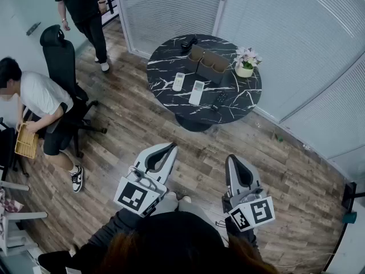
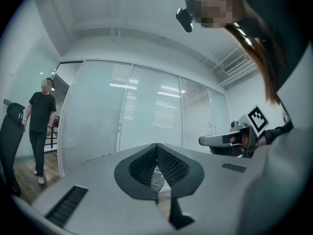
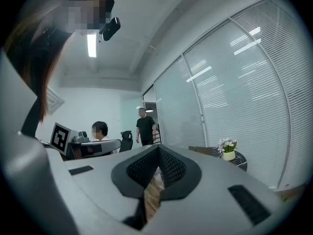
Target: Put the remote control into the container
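Marble table (image 1: 165, 90), flowerpot (image 1: 245, 70) beside container (image 1: 208, 63)

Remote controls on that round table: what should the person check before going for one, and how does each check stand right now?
1. Left gripper empty: ok, jaws together on nothing.
2. Right gripper empty: ok, likewise shut.
3. Jaws open for grasping: not ok.
4. Remote in sight: ok, two white remotes lie on the table.
5. Container has room: cannot tell.
6. Reach: not ok, the table stands well ahead of both grippers.
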{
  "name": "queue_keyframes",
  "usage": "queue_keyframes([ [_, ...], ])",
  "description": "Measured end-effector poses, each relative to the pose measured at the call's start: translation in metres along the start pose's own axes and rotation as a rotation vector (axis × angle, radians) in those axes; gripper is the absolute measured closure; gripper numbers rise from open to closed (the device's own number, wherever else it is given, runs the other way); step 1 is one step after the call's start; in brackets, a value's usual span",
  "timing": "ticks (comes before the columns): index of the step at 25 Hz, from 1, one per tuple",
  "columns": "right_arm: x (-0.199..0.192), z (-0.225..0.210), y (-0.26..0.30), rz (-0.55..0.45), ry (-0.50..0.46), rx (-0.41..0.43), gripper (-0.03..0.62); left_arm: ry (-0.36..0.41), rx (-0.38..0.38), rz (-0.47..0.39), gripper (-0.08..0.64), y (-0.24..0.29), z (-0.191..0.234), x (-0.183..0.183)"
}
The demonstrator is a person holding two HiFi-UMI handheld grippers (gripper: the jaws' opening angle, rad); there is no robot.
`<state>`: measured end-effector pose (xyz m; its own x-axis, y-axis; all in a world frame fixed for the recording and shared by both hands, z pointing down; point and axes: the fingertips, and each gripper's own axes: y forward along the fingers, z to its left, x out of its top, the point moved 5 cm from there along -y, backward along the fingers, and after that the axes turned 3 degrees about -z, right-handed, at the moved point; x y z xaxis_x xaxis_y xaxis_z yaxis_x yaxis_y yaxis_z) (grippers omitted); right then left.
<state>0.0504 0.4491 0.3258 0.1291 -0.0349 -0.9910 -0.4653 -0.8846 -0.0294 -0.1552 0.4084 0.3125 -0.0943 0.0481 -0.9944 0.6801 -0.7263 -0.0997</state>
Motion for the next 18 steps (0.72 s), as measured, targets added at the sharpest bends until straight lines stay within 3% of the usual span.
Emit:
queue_keyframes([
  [18, -0.001, -0.015, -0.011, 0.033, -0.005, 0.036, 0.575, -0.001, 0.020, 0.005, 0.551, 0.008, -0.021, -0.011],
])
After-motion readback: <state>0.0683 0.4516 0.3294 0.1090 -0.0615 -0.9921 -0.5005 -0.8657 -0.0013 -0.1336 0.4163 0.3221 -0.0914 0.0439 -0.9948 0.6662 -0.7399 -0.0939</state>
